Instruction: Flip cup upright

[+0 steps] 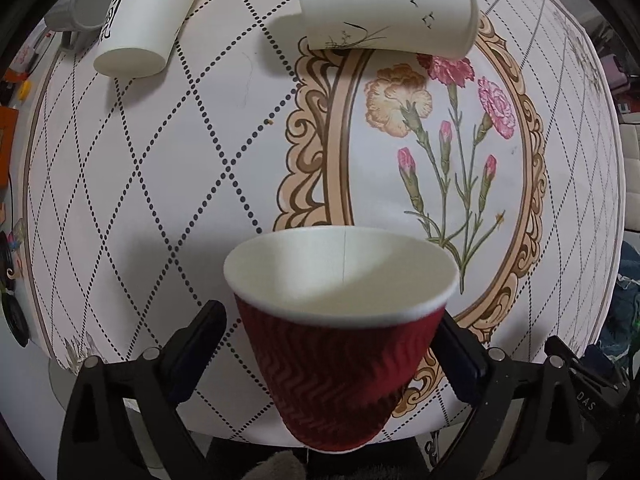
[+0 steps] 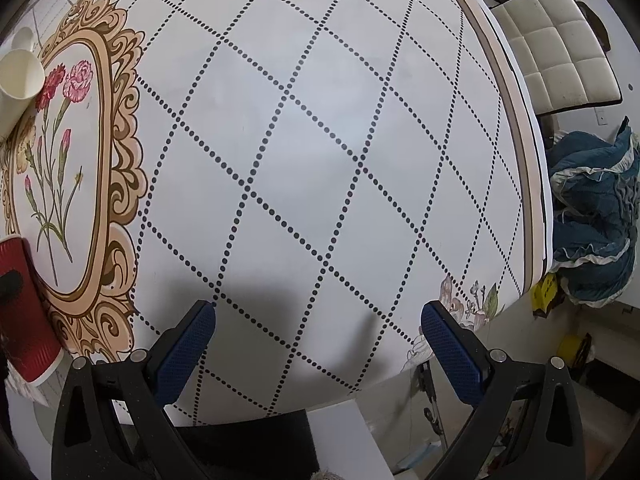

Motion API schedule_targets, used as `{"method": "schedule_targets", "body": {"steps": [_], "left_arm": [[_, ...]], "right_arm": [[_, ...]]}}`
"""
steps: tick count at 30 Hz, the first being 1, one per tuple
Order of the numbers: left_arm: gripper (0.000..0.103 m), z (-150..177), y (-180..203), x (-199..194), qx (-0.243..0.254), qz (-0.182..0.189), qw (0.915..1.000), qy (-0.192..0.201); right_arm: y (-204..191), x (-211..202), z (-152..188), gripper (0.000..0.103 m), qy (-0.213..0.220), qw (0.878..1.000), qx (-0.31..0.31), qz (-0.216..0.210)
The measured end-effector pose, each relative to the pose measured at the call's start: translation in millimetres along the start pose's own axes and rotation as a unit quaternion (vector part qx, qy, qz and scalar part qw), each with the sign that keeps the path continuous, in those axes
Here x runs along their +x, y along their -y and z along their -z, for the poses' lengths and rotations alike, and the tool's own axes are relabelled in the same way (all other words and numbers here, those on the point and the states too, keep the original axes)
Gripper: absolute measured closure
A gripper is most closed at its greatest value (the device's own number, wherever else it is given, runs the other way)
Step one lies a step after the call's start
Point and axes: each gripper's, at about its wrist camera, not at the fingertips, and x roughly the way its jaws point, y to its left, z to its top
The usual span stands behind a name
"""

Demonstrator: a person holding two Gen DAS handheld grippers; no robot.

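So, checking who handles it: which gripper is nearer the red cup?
Left. The left gripper has its fingers on either side of the red cup; the right gripper hovers open, off to the cup's right.

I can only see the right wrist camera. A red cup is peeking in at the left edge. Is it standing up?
Observer: Yes. The red cup has its mouth facing up, between the fingers of the left tool.
Child: Is the tool squeezing it?
Observer: It looks open; there is a gap beside its left finger.
Child: Any cups still tipped over?
Observer: Two at the far end: the bird-print white cup and the other white cup lie on their sides.
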Motion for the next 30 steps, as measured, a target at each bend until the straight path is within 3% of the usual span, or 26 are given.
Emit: {"method": "schedule_targets", "body": {"steps": [8,16,19,30], "left_arm": [[0.003,18.7,-1.6,-29.6,0.005,0.005,0.9998,0.019],[0.003,51.5,-11.4,-83.3,0.021,-0.018,0.9961,0.083],[0.003,49.7,-2.4,-120.1,0.021,-0.016,0.9942,0.104],[0.004,75.3,-1.4,-182.7,0.025,-0.001,0.9857,0.166]], "right_arm": [[-5.0,-11.0,3.7,0.0,0.009,1.0,0.0,0.001],[-10.8,-37.6,16.0,0.0,0.03,1.0,-0.007,0.0],[-14.1,-48.6,23.0,0.0,0.041,0.999,-0.008,0.0],[-26.5,-93.3,52.3,0.0,0.081,0.997,-0.005,-0.006]]}}
